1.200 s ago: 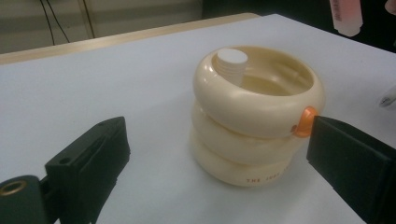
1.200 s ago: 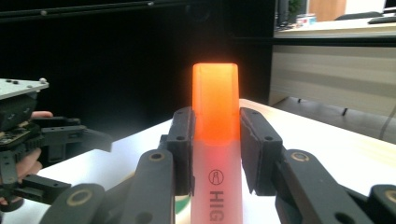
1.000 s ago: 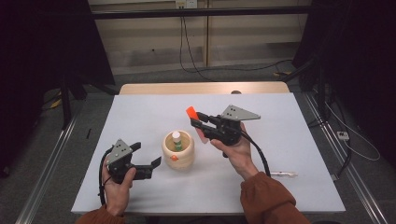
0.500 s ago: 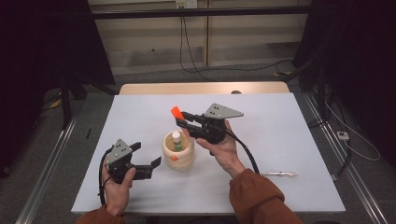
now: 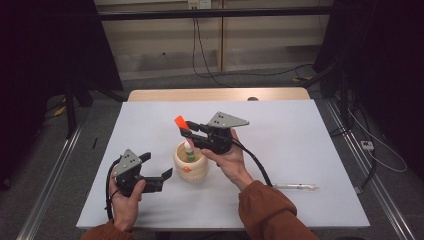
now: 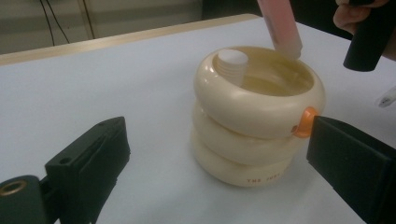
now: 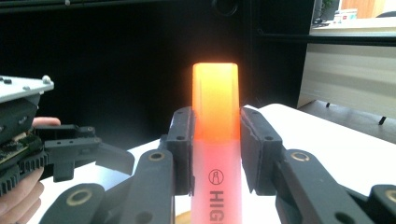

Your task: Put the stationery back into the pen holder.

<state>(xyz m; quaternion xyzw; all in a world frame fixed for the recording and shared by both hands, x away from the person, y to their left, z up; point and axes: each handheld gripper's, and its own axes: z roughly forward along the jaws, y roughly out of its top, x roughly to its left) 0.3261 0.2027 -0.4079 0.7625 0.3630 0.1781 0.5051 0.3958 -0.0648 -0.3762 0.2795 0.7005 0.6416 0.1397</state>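
Highlighter (image 7: 215, 140) is sitting between the pads of the right claw (image 5: 187, 129), clenched there approx. at the line where the orange cap meets the pale pink body. In the right gripper view the marker is standing upright between the two black jaws, cap end up. In the high view the orange cap (image 5: 180, 122) is sticking out above the claw, just behind the cream holder (image 5: 191, 161) and a bit to its left.

In the left gripper view the lower tip of the highlighter (image 6: 282, 25) is hanging right over the far rim of the holder (image 6: 254, 112) — not yet inside, as far as I can judge. So the long axis is pointing down at the opening with a small lean, and the coming move is turning on this: the tip must clear the rim and go down beside the white-capped stick (image 6: 232, 64) which is already standing in the holder w/ its cap just above the rim.

The left claw (image 5: 157, 172) is released and is holding nothing. Its jaws are standing wide on the worktop (image 5: 300, 140) at the near-left side of the holder, one jaw close to the small orange knob (image 6: 304, 127) on the holder's side, touching or not I cannot tell. The right hand (image 5: 227, 160) is the nearer one for the insertion — the left one seems to be only waiting to steady the holder. A thin clear pen (image 5: 295, 186) is lying well apart, at the right.
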